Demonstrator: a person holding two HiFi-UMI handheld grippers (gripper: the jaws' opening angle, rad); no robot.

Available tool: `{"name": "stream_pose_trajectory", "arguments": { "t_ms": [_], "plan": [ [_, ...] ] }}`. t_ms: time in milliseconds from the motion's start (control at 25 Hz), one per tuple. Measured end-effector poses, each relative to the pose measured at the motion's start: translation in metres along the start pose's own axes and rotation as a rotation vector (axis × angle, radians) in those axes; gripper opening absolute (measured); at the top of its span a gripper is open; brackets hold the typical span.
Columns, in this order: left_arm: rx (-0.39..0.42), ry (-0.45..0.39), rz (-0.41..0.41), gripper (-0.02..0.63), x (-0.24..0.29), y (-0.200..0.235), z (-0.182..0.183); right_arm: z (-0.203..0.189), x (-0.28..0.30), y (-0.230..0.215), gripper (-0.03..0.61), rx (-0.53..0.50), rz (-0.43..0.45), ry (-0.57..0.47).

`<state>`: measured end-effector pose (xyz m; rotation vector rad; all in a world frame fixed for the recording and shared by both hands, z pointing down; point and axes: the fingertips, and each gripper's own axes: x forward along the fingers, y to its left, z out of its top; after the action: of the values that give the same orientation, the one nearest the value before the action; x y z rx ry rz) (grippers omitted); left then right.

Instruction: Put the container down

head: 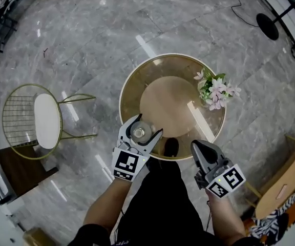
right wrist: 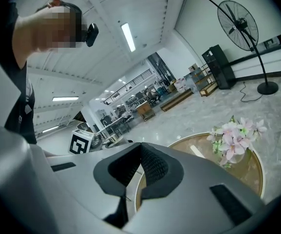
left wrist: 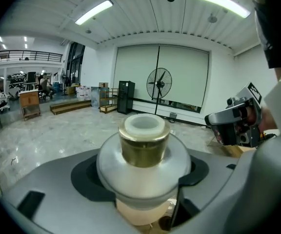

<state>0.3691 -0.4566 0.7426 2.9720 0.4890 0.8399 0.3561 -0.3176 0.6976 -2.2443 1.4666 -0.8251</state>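
My left gripper [head: 140, 132] is shut on a small clear glass container [head: 139, 132] with a gold collar and white cap. It holds the container over the near left rim of the round glass table [head: 132, 81]. In the left gripper view the container [left wrist: 144, 161] fills the space between the jaws, cap pointing away. My right gripper [head: 204, 150] hangs by the table's near right edge. Its jaws are shut together with nothing between them; in the right gripper view the right gripper [right wrist: 139, 168] shows its dark pads meeting.
A vase of pink and white flowers [head: 216, 90] stands at the table's right side. A gold wire chair with a white seat [head: 40, 119] stands to the left on the marble floor. A black fan base [head: 267, 26] sits at the far right.
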Motion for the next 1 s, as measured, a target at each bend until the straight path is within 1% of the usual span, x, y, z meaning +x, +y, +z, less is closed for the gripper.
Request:
{"name": "stream_pose_trajectory", "arguments": {
  "t_ms": [200,400,640,840,1000],
  "plan": [
    [-0.010,0.039,-0.020,0.345,0.053,-0.005,-0.047,-0.038,0.013,-0.035,0.015,0.026,0.004,0.030],
    [0.000,0.084,-0.060,0.345,0.100,-0.012,-0.095,-0.074,0.021,-0.069,0.015,0.050,-0.014,0.052],
    [0.056,0.126,-0.099,0.345,0.140,-0.031,-0.152,-0.110,0.026,-0.093,0.015,0.079,-0.023,0.077],
    [0.100,0.141,-0.119,0.345,0.165,-0.038,-0.185,-0.132,0.030,-0.103,0.015,0.093,-0.021,0.087],
    [0.134,0.163,-0.132,0.345,0.185,-0.041,-0.206,-0.147,0.026,-0.114,0.015,0.104,-0.041,0.087]
  ]
}}
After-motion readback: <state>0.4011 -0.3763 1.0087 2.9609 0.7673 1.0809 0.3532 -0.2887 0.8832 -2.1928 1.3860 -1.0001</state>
